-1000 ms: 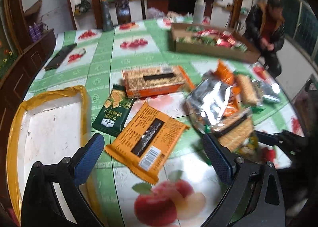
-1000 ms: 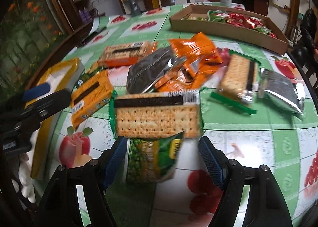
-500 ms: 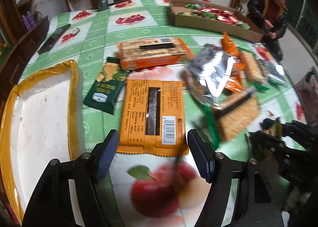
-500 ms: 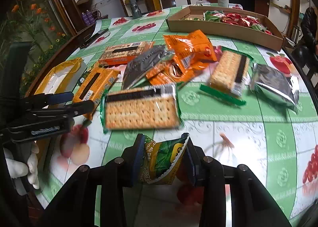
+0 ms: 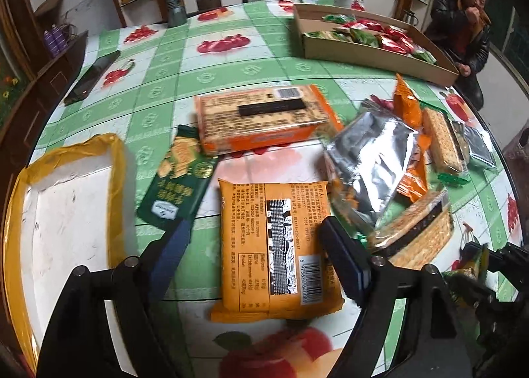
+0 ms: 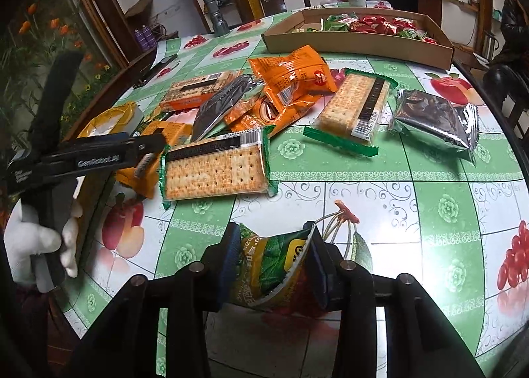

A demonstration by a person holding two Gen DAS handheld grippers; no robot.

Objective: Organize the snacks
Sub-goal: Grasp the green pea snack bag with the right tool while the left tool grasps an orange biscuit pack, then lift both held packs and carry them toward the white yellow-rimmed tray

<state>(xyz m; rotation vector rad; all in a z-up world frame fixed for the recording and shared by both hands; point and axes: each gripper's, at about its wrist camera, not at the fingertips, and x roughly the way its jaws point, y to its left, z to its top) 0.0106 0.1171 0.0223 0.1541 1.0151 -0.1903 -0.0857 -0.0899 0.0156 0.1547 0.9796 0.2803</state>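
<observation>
While my right gripper (image 6: 271, 257) pinches the green snack pouch (image 6: 274, 265) just above the tablecloth (image 6: 363, 199), its jaws are easing apart a little, but the pads still press the crumpled bag from both sides. My left gripper (image 5: 254, 254) is spread, jaws opening, straddling the near half of the orange cracker pack (image 5: 277, 245); the pads don't appear to touch it, so no grip.

Key relation: that orange pack lies flat right between the left fingers, long axis running near-to-far, along the gripper's pointing line, so the jaws would close across its short width. Left hand is clearly the nearer one; the right is off to the right with its load.

Pack looks flat, back side up, barcode at the near right corner, dark seam strip down the middle, slightly glossy film. Probably stiff enough to lift by the edges.

Left of it: dark green cracker pack (image 5: 177, 186), then the yellow-rimmed tray (image 5: 115, 179). Far right: cardboard box (image 5: 370, 54) already holding snacks.
</observation>
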